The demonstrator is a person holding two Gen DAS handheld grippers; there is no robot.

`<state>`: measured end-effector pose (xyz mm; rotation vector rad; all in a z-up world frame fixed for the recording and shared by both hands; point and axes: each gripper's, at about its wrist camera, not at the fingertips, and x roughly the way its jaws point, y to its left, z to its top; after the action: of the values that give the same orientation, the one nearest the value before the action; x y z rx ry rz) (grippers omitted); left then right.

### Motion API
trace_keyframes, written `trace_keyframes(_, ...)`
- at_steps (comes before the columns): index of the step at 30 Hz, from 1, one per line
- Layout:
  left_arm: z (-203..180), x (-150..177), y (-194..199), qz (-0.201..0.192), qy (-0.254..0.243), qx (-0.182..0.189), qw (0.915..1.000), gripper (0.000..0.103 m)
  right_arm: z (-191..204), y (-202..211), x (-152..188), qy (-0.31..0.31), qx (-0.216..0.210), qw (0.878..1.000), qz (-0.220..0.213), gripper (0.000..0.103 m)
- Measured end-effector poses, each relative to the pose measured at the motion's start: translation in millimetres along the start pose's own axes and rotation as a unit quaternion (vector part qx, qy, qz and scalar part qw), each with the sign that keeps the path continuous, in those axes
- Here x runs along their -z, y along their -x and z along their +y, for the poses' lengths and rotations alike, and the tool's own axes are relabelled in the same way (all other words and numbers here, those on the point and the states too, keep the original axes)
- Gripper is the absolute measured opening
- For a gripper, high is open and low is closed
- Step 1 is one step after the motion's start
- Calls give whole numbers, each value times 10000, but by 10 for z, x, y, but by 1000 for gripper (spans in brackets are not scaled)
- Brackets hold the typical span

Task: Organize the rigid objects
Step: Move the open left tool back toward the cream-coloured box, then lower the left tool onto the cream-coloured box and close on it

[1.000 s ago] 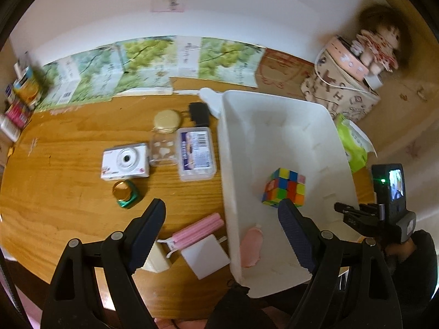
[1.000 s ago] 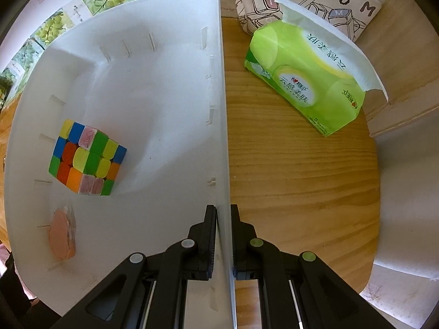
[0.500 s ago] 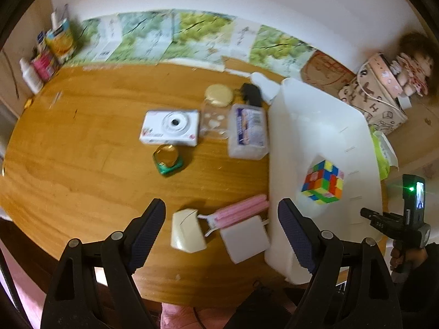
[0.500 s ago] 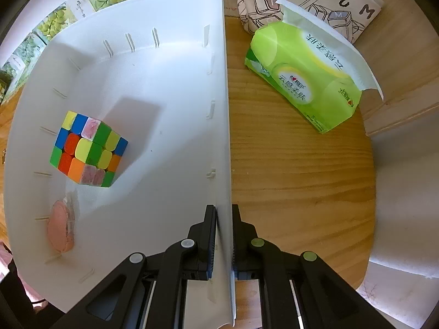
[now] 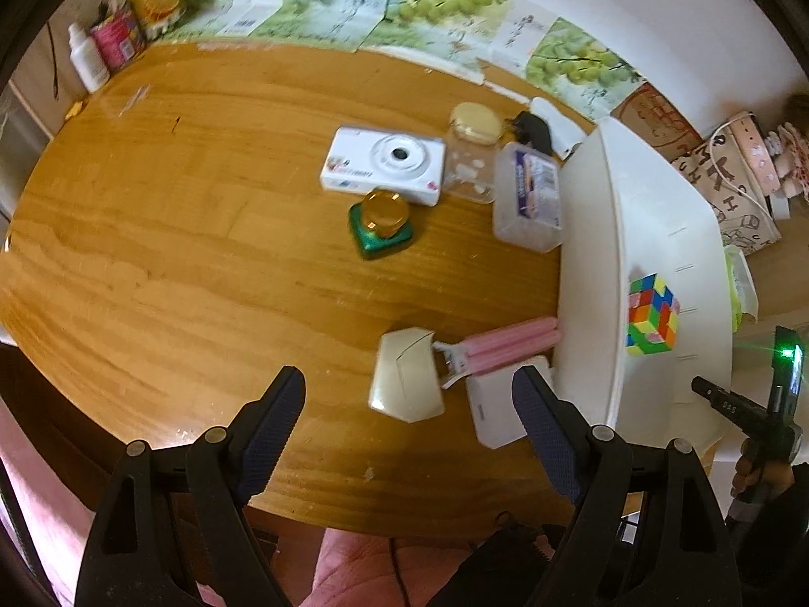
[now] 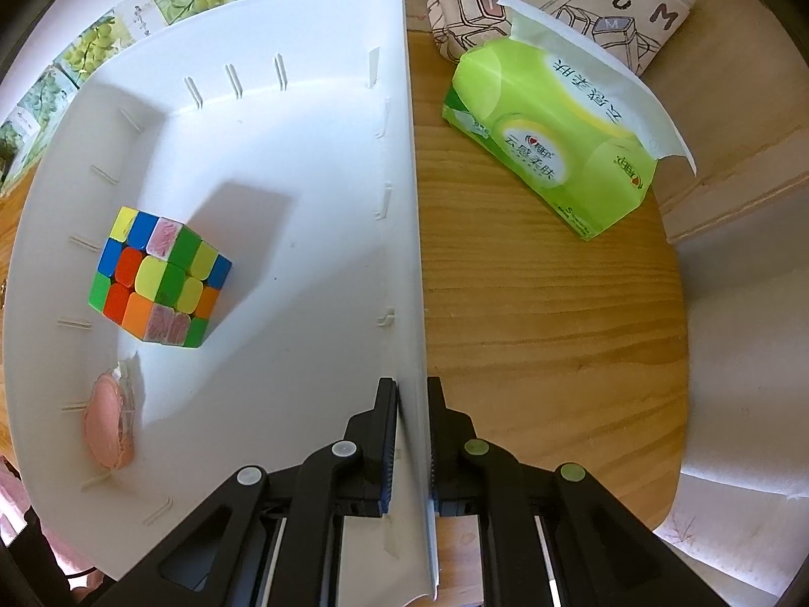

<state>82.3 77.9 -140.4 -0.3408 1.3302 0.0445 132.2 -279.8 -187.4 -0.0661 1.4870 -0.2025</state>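
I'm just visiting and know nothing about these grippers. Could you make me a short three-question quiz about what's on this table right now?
1. True or false: the right gripper is clamped on the white bin's wall.
2. What lies in the bin beside the puzzle cube? A) a pink oval item B) the camera C) the tissue pack
3. Fill in: the left gripper's jaws stand ___.

Key: 1 true; 2 A, the pink oval item; 3 open, holding nothing.

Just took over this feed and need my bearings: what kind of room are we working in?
Most likely a home, perhaps a child's room or living space: a round wooden table pushed against a wall, a green tissue pack, a printed fabric bag, and a toy-like white camera among household odds and ends.
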Motion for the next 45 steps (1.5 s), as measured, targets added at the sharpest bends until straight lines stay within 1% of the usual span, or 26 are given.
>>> trace_keyframes(6, 136, 50, -96, 221, 130, -104, 9996, 86, -71, 19, 55, -129, -36, 9999, -43, 11)
trace_keyframes(9, 211, 55, -205, 472, 218, -143, 9985, 86, -94, 19, 49, -181, -62, 9998, -58, 11)
trace_keyframes(12, 239, 61, -288, 618, 271, -169, 9976, 86, -117, 14, 49, -212, -74, 9997, -61, 11)
trace_keyframes(18, 202, 87, -476, 861, 280, -190, 9957, 86, -155, 19, 55, -254, -111, 9996, -69, 11)
trace_keyframes(26, 96, 93, -721, 1148, 129, -241, 9930, 86, -175, 21, 54, -266, -126, 9996, -44, 11)
trace_keyframes(31, 59, 96, -797, 1251, 82, -213, 9919, 86, -182, -6, 49, -283, -152, 9995, -11, 11)
trace_keyframes(38, 36, 115, -922, 1388, 119, -297, 9898, 86, -208, -39, 37, -325, -148, 9994, 19, 11)
trace_keyframes(42, 102, 104, -973, 1450, 250, -213, 9889, 85, -214, -48, 29, -336, -136, 9993, 28, 11)
trace_keyframes(45, 140, 69, -979, 1414, 269, -179, 9894, 85, -211, -50, 22, -339, -121, 9993, 39, 12)
